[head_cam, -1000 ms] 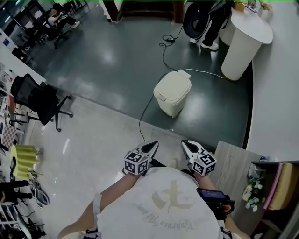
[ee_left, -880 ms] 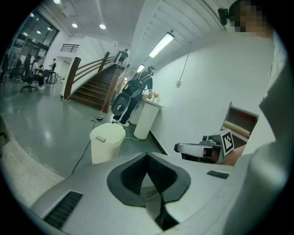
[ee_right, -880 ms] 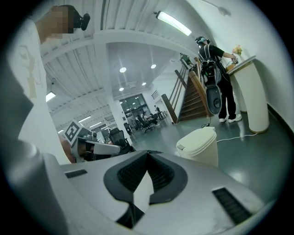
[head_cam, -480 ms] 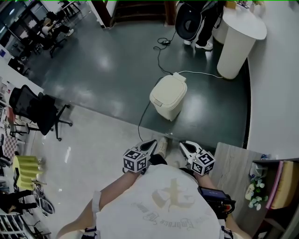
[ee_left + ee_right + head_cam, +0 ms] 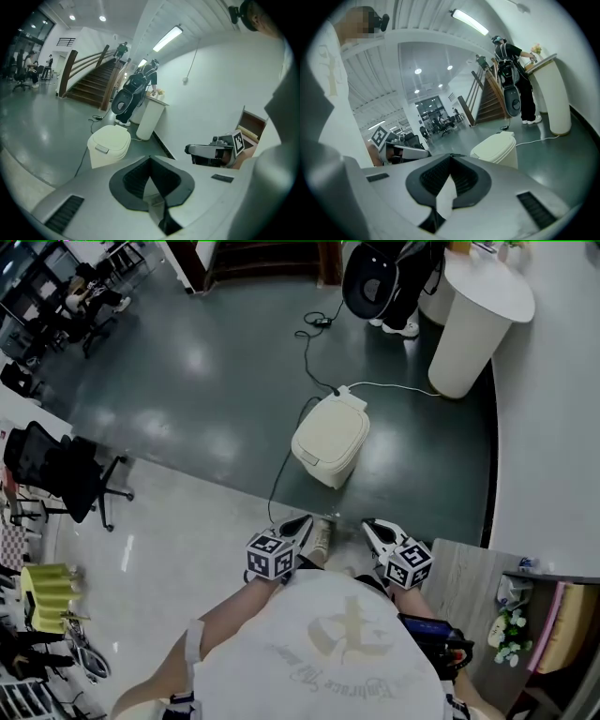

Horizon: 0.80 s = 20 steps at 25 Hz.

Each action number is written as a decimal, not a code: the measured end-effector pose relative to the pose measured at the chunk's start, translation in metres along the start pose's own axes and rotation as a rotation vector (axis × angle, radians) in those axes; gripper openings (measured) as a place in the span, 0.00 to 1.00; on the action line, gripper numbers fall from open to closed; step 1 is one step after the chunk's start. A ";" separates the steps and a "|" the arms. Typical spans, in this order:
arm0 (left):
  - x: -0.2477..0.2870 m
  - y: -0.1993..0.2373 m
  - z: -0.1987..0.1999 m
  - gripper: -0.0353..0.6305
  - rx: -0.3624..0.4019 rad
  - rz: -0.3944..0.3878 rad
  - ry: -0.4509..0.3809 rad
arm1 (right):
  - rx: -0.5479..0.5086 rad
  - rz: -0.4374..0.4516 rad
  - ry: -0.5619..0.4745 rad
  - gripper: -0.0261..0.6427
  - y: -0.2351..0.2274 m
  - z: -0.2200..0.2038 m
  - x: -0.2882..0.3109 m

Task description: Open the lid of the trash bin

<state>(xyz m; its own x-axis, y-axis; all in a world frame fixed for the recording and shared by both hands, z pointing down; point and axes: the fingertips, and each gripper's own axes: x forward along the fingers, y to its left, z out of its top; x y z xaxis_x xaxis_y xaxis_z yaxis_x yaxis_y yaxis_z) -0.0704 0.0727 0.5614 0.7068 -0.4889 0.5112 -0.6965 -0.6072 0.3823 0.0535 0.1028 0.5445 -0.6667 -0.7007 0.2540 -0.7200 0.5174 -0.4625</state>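
1. Standing short of the trash bin (image 5: 328, 442), the person carries both tongs low at the waist. The tips aim toward it at twelve o'clock, well apart from it.
2. The left tongs (image 5: 302, 524) and right tongs (image 5: 370, 526) are each clenched on nothing, probably just being carried.
3. The lid (image 5: 334, 427) lies down, its front tab facing seven o'clock, so approaching from that side suits lifting it.
4. A cable (image 5: 279, 474) trails over the floor there and could snag a foot.
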 end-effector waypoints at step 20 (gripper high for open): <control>0.079 0.106 0.080 0.07 0.027 -0.047 0.039 | -0.004 -0.124 -0.010 0.05 -0.080 0.079 0.091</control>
<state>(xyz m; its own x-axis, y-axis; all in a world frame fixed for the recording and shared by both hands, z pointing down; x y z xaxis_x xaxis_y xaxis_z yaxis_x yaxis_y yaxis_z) -0.0783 -0.0798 0.5809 0.7327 -0.4351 0.5233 -0.6590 -0.6457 0.3859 0.0660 -0.0411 0.5373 -0.5705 -0.7643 0.3006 -0.7976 0.4283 -0.4248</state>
